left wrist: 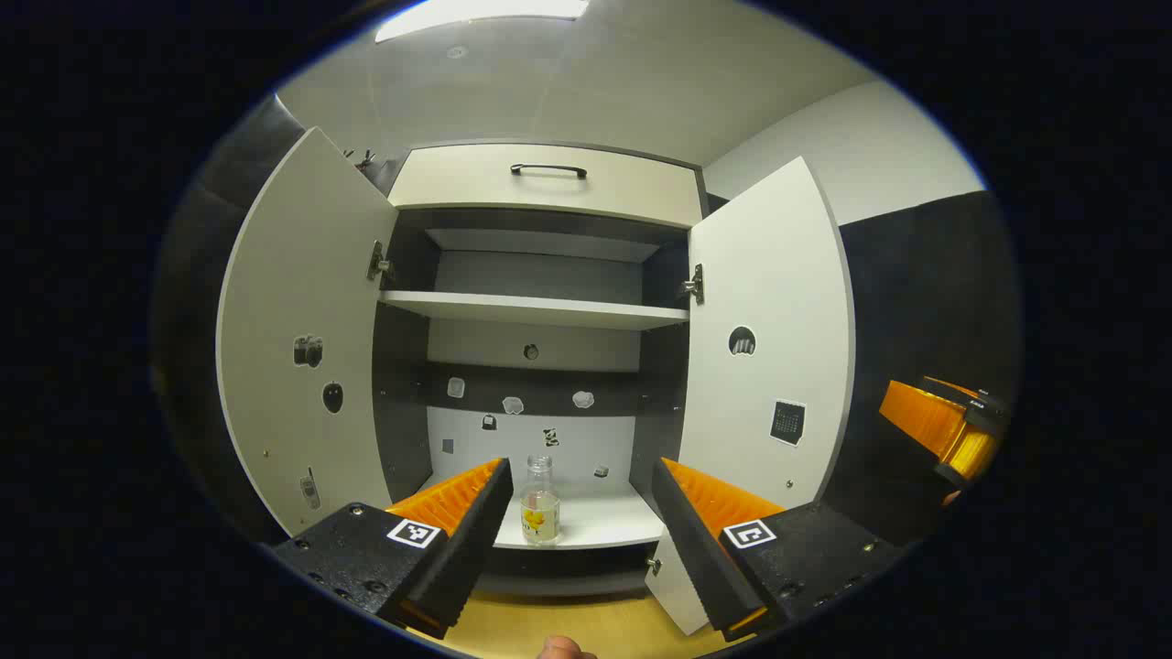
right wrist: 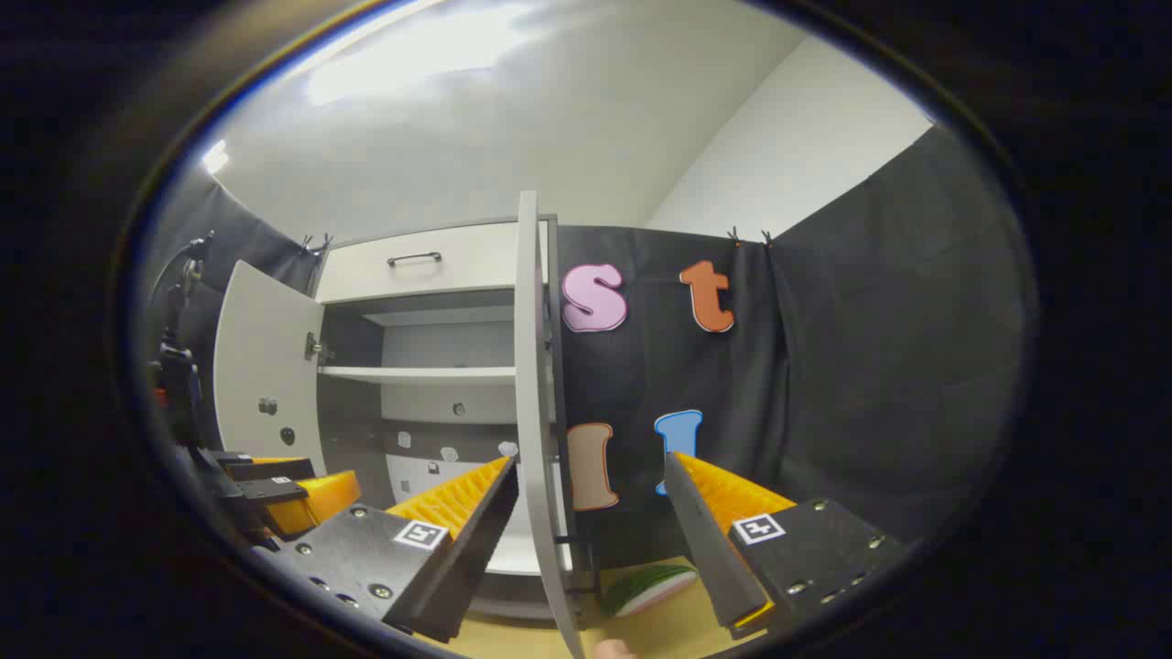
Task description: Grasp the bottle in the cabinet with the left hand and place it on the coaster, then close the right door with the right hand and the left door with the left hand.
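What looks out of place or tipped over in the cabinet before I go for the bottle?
Nothing stands out. The clear glass bottle stands upright on the white bottom shelf, nothing spilled around it. Both white cabinet doors hang open and look intact. The left gripper is open, short of the bottle.

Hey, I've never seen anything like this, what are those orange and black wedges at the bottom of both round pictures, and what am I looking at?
Those wedges are the two fingers of handheld grippers; a person carries one in each hand, and a camera rides on each.

In the left gripper view, the left gripper is open, holding nothing, and faces an open cabinet. A small clear bottle stands on its bottom shelf, between the left door and right door. The other gripper shows at the far right.

In the right gripper view, the right gripper is also open and empty, looking at the right door edge-on. A watermelon-slice object lies on the wooden surface below.
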Demonstrator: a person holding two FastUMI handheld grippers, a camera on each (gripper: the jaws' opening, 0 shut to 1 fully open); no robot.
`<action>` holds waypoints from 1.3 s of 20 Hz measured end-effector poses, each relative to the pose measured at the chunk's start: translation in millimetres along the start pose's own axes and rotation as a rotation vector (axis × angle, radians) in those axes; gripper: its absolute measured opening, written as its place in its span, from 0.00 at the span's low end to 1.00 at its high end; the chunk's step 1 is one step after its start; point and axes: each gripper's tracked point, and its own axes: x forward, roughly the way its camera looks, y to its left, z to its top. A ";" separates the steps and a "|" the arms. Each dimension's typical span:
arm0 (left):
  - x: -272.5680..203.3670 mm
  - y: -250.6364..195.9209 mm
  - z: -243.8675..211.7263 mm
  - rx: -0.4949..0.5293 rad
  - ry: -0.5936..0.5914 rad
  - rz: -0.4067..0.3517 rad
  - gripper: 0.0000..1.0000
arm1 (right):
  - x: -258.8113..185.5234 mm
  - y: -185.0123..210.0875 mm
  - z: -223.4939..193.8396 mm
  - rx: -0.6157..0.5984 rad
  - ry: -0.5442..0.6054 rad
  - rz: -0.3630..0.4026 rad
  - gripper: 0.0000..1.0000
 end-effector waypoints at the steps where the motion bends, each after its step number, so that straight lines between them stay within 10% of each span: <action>1: -0.1 -2.0 -0.3 0.003 0.001 0.002 0.96 | 0.6 -3.2 -1.3 -0.004 0.000 -0.003 0.97; 26: 22.4 5.1 -13.1 0.025 0.016 -0.064 0.96 | 4.7 9.0 -23.0 -0.016 0.071 -0.035 0.97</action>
